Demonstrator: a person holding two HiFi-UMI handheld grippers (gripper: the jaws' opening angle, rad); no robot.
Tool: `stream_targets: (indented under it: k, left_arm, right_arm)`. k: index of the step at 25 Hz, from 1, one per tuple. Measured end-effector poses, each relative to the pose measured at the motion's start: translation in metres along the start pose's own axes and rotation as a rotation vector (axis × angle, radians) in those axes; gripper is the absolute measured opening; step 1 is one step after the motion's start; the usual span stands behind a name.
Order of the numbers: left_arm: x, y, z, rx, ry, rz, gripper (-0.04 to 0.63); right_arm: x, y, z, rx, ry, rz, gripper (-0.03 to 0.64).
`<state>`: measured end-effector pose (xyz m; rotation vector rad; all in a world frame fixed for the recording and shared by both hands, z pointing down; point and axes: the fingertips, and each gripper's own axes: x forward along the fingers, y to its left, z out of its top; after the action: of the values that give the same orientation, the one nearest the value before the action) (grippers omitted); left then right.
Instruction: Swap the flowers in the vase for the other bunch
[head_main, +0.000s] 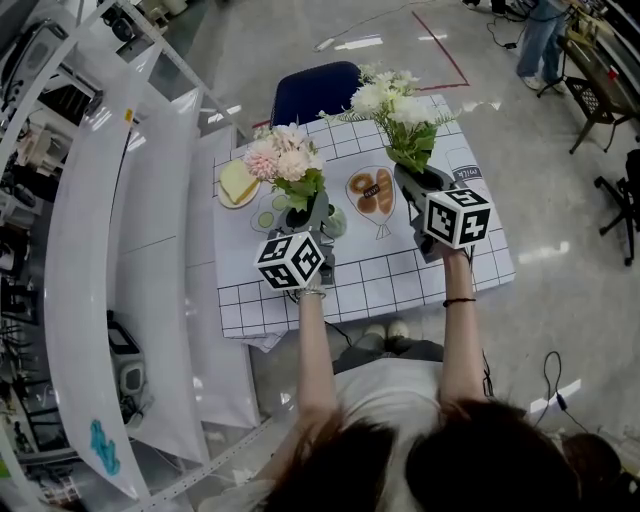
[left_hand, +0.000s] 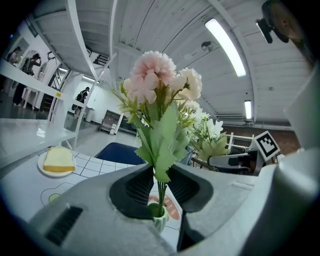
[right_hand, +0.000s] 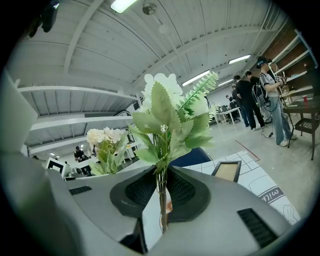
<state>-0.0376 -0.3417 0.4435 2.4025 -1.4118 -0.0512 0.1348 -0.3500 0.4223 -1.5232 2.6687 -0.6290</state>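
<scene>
Tabletop (head_main: 400, 285): left claw (left_hand: 160, 187) pinches pink flowers (left_hand: 150, 80), right claw (right_hand: 161, 192) white flowers (right_hand: 162, 100); left gripper view shows vase (left_hand: 159, 216).

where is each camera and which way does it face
Head view: on the person's head, looking steeply down at the table; both forearms show.
Left gripper view: on the left gripper, looking along its jaws, clamped on the pink bunch.
Right gripper view: on the right gripper, along its jaws, clamped on the white bunch.
Shared: each gripper view shows the other's bunch.
</scene>
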Motion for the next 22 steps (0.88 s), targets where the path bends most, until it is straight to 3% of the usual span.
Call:
stream_targets:
  k: [22]
  left_arm:
    - [-0.013,-0.003,0.039,-0.005,-0.081,-0.029,0.091]
  right_arm:
    - [0.000,0.015,0.010,0.000,-0.034,0.002,0.057]
